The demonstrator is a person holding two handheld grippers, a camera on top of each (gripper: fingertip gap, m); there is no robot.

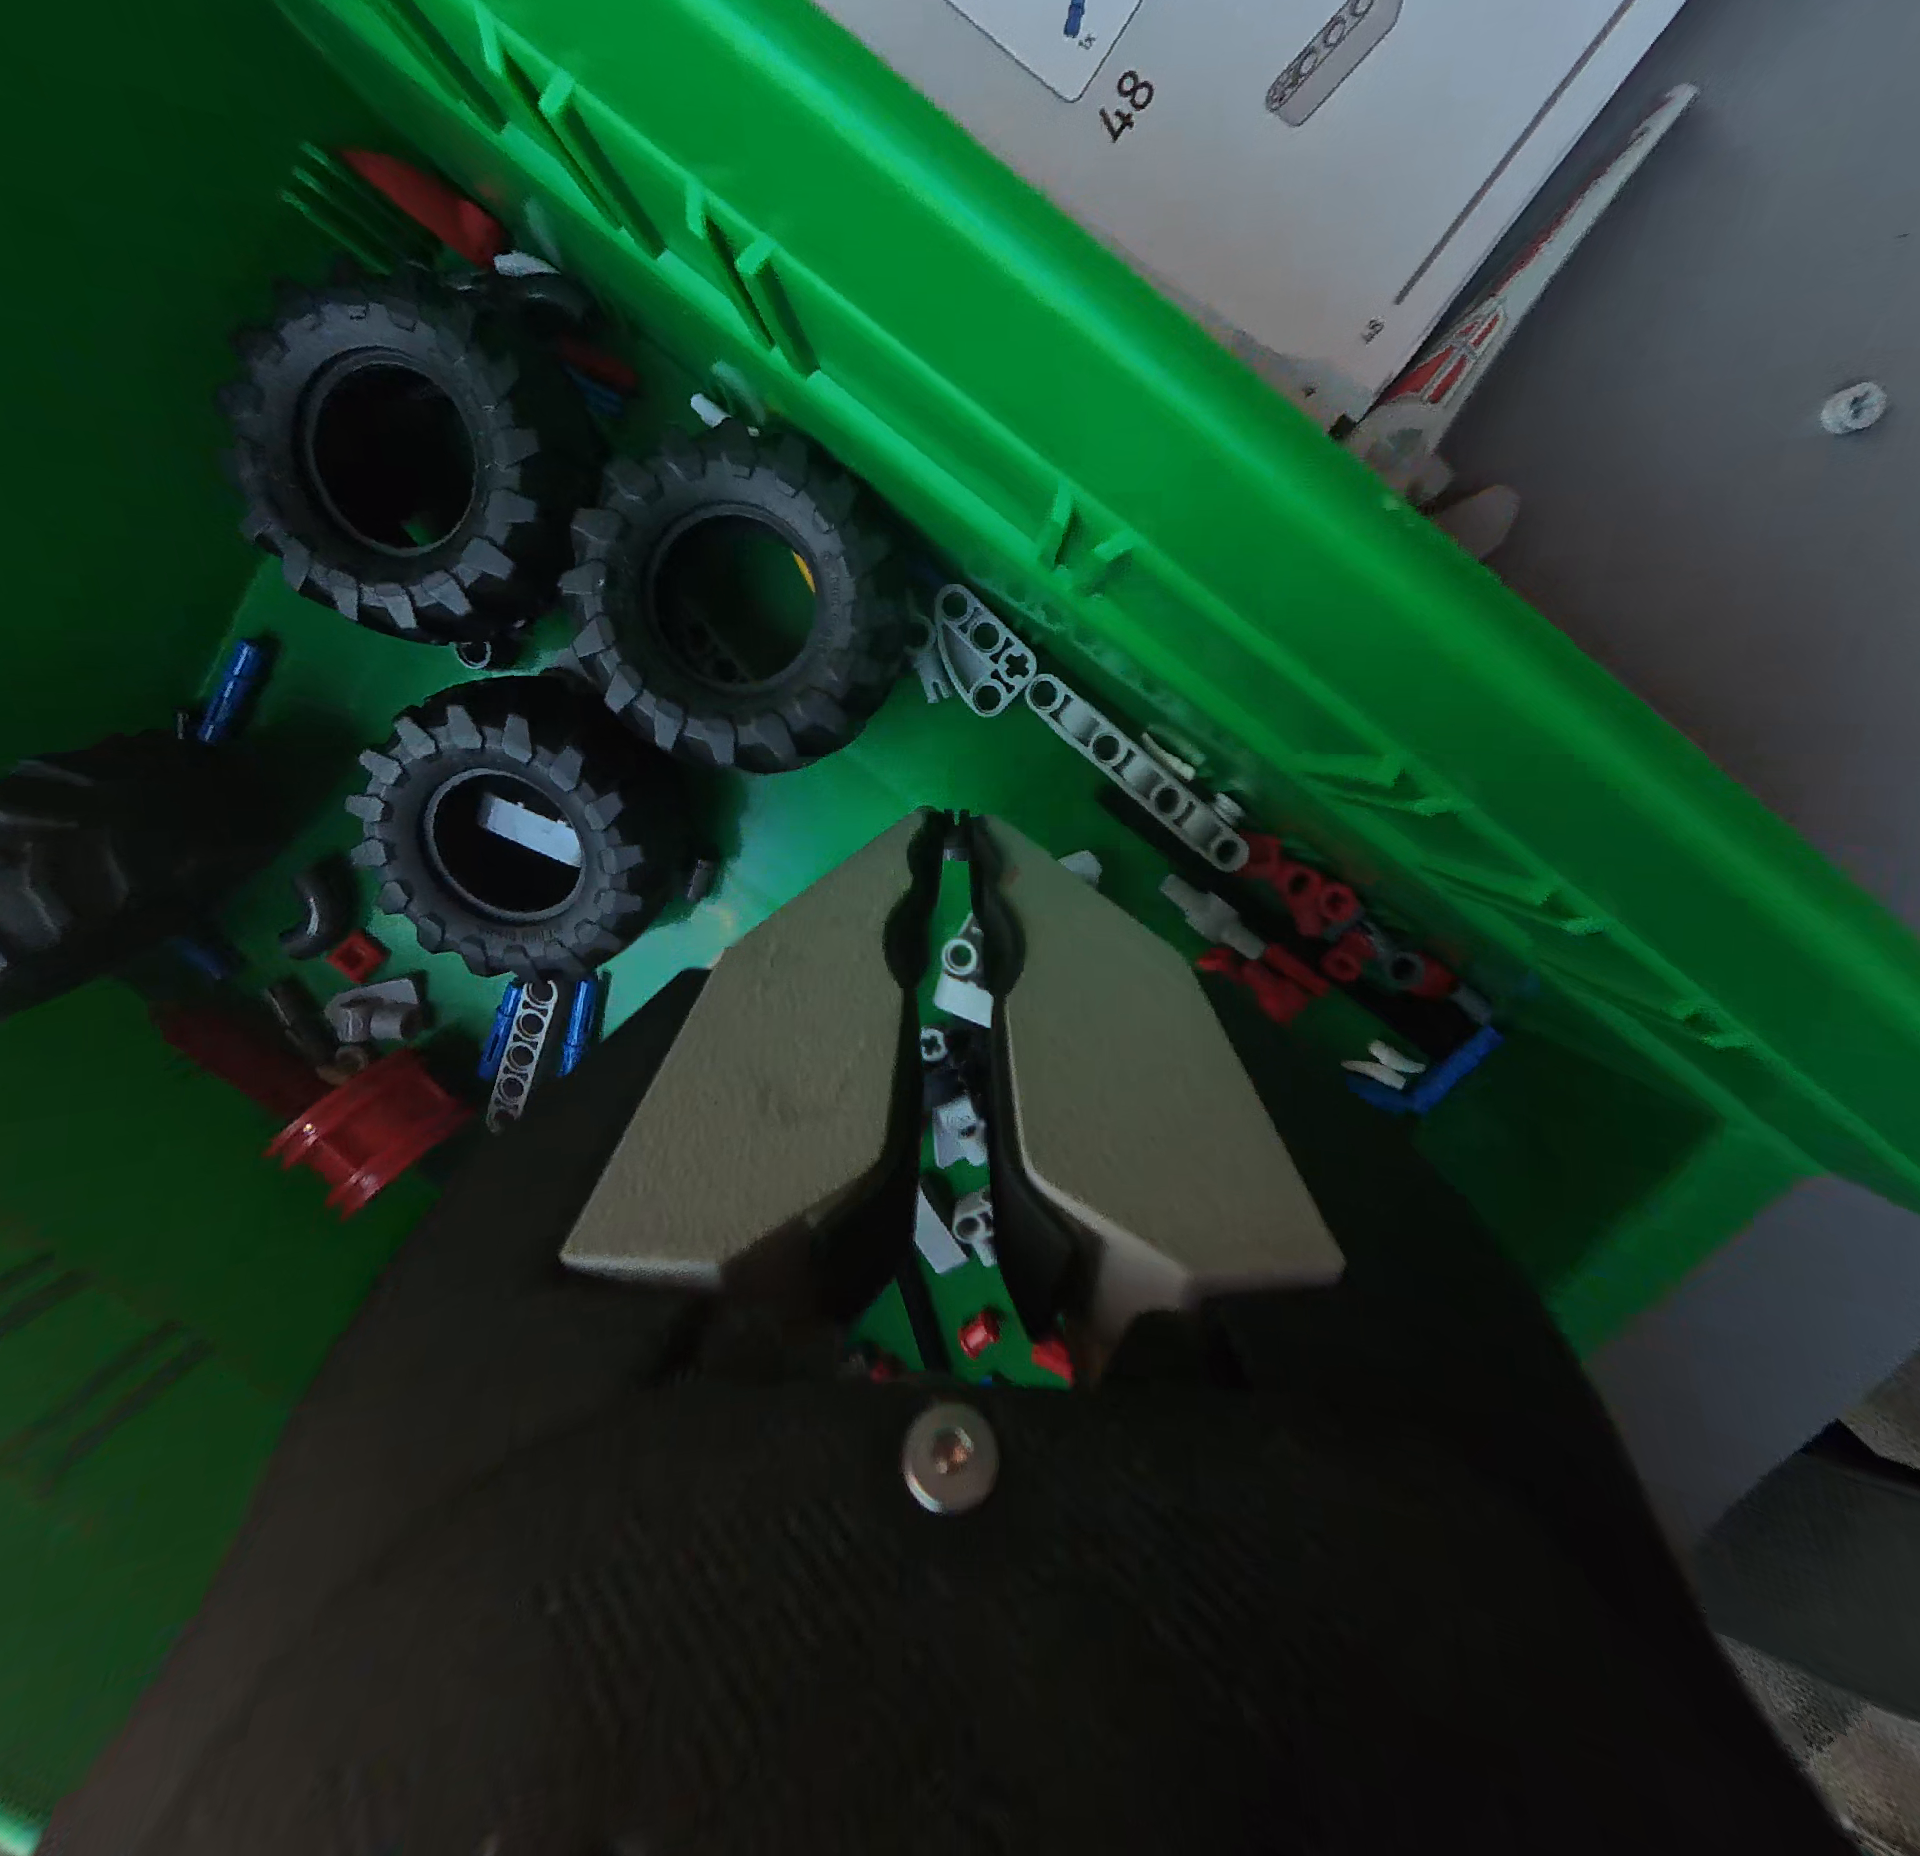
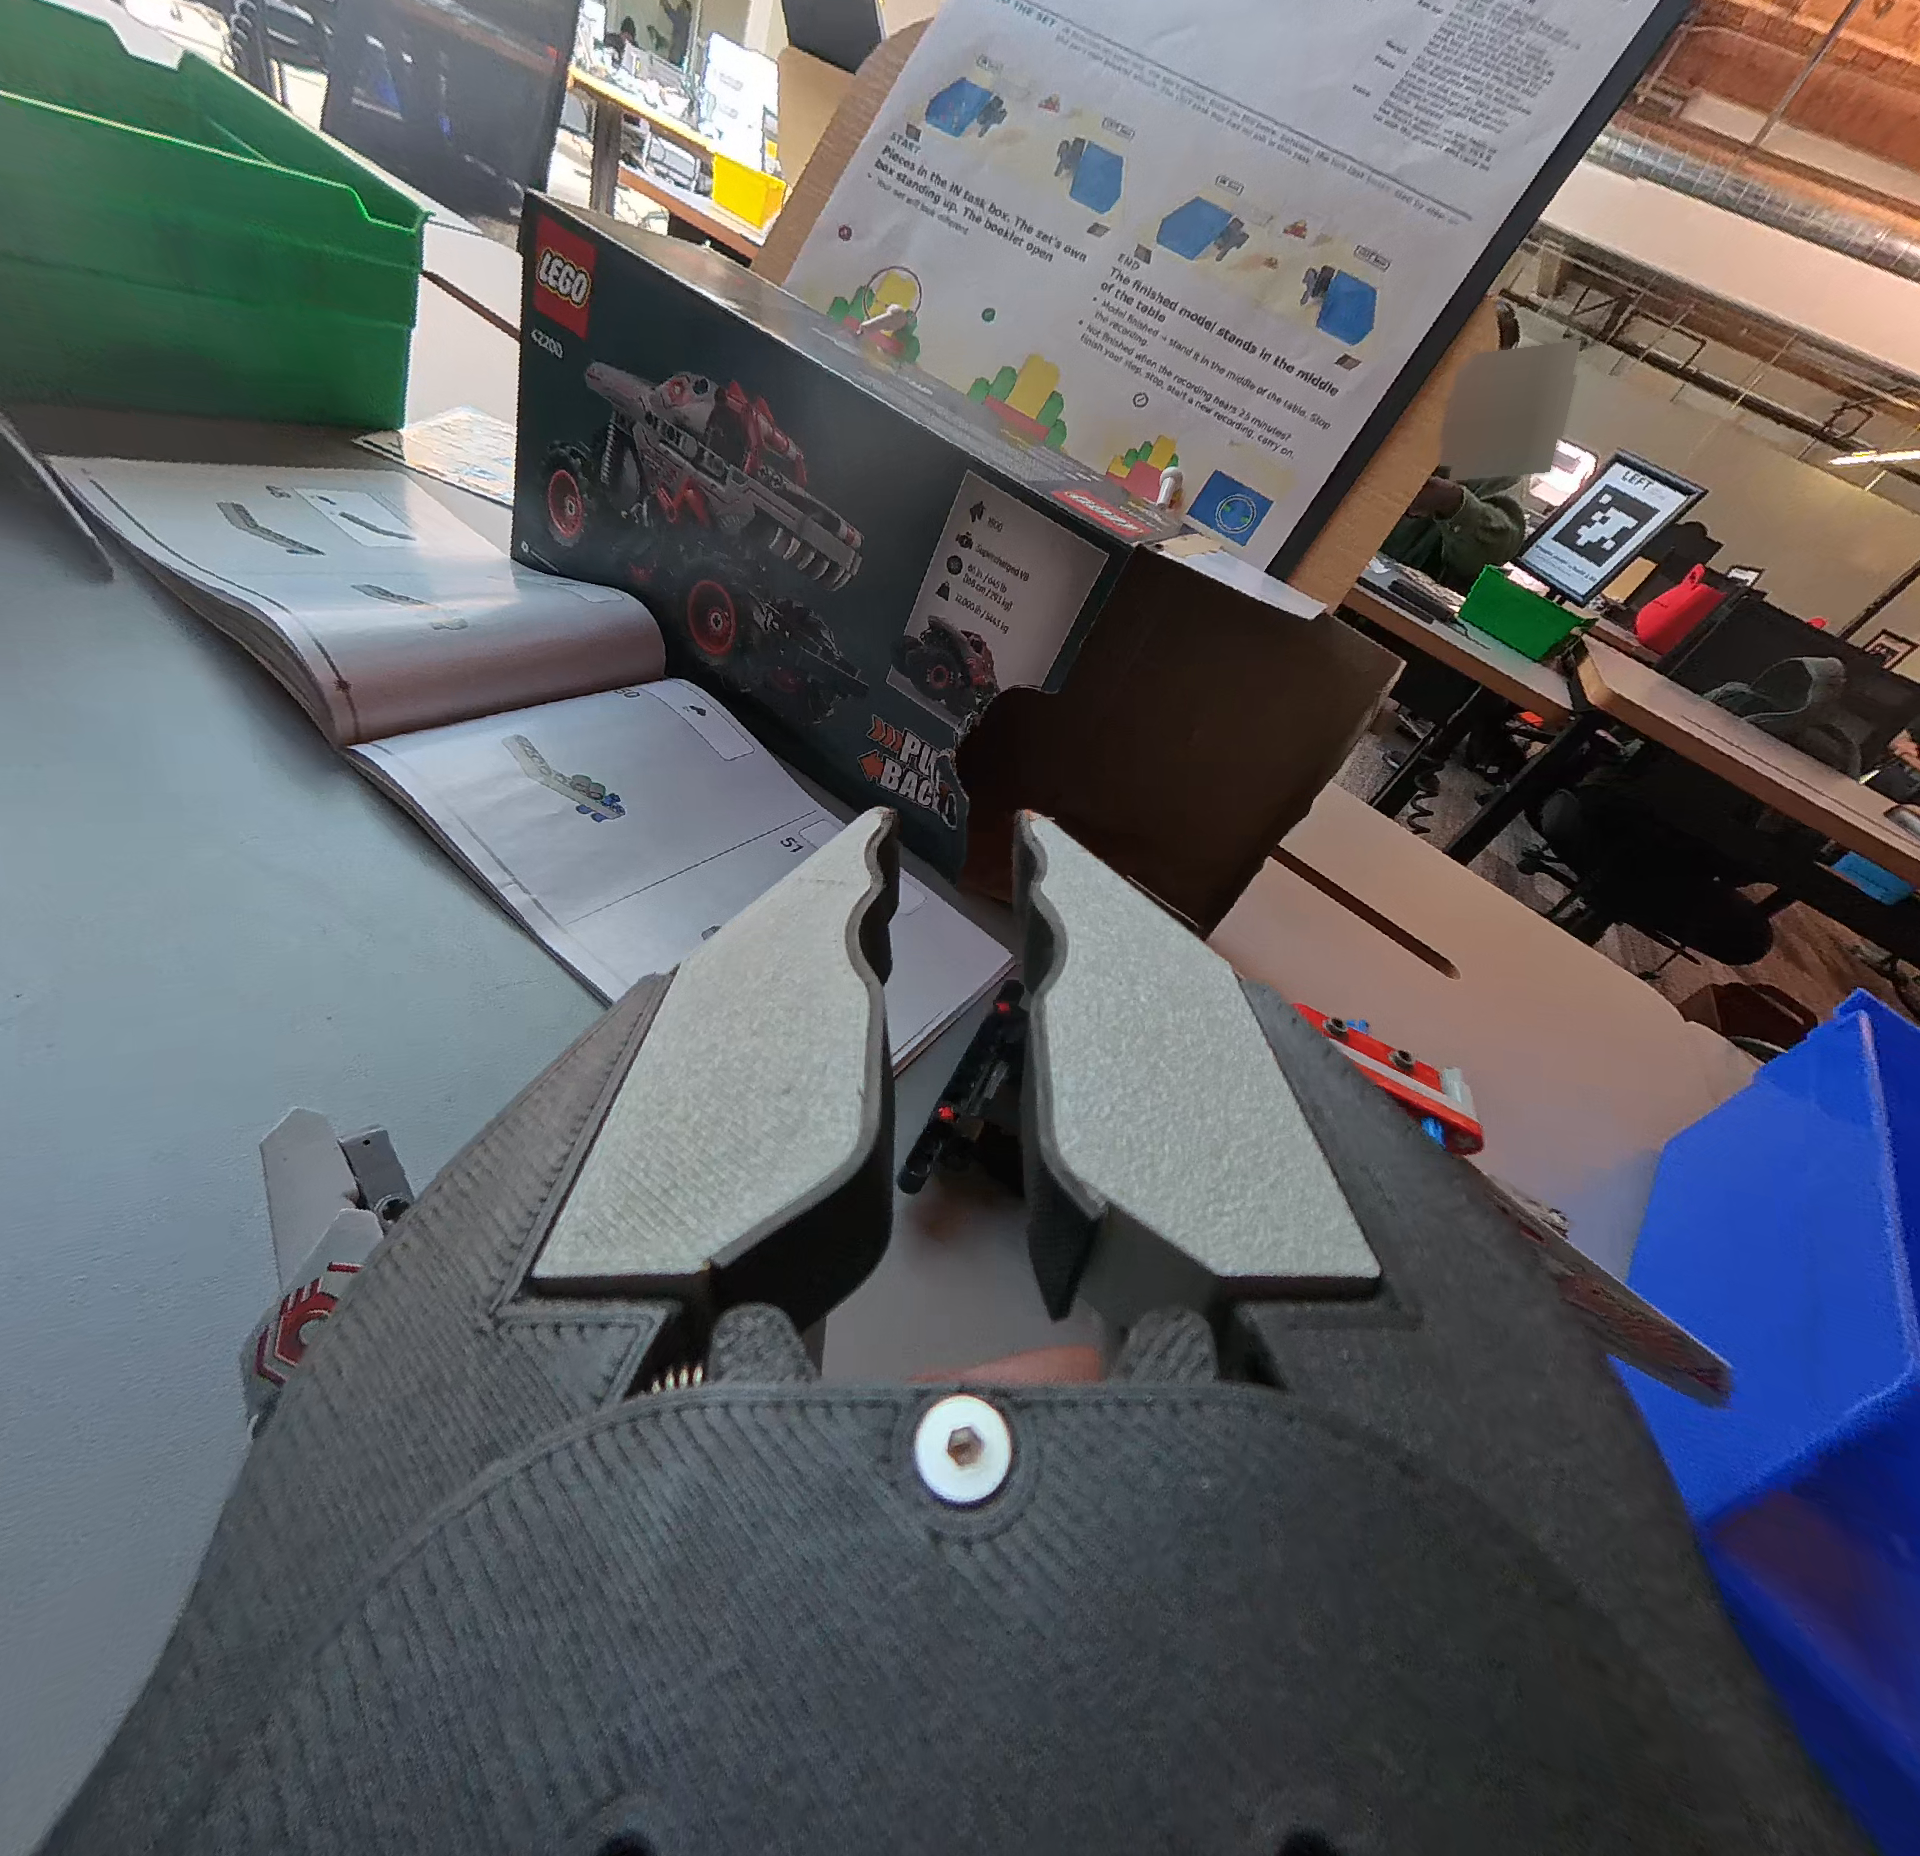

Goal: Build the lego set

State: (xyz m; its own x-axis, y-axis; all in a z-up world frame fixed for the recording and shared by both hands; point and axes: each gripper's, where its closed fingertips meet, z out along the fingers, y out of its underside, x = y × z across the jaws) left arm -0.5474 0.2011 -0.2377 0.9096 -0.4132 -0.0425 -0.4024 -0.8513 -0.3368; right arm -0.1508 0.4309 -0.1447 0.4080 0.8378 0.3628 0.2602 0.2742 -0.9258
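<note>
My left gripper (image 1: 951,819) is down inside the green bin (image 1: 935,372), its jaws closed tip to tip, with nothing clearly held. Loose pieces lie under it. Three black tyres (image 1: 727,601) lie to its left, a grey beam (image 1: 1132,757) and small red connectors (image 1: 1309,913) to its right by the bin wall. My right gripper (image 2: 951,819) is open and empty above the table. A partly built black assembly with red pins (image 2: 977,1089) lies below, between its fingers. The open instruction booklet (image 2: 582,767) lies just ahead.
The set's box (image 2: 790,518) stands behind the booklet, with a printed instruction board (image 2: 1195,196) leaning behind it. A blue bin (image 2: 1808,1339) stands at the right and the green bin (image 2: 187,248) at far left. A grey-and-red panel (image 2: 301,1256) lies left of my right gripper. Some 45 cm of space lies between my two pairs of fingers.
</note>
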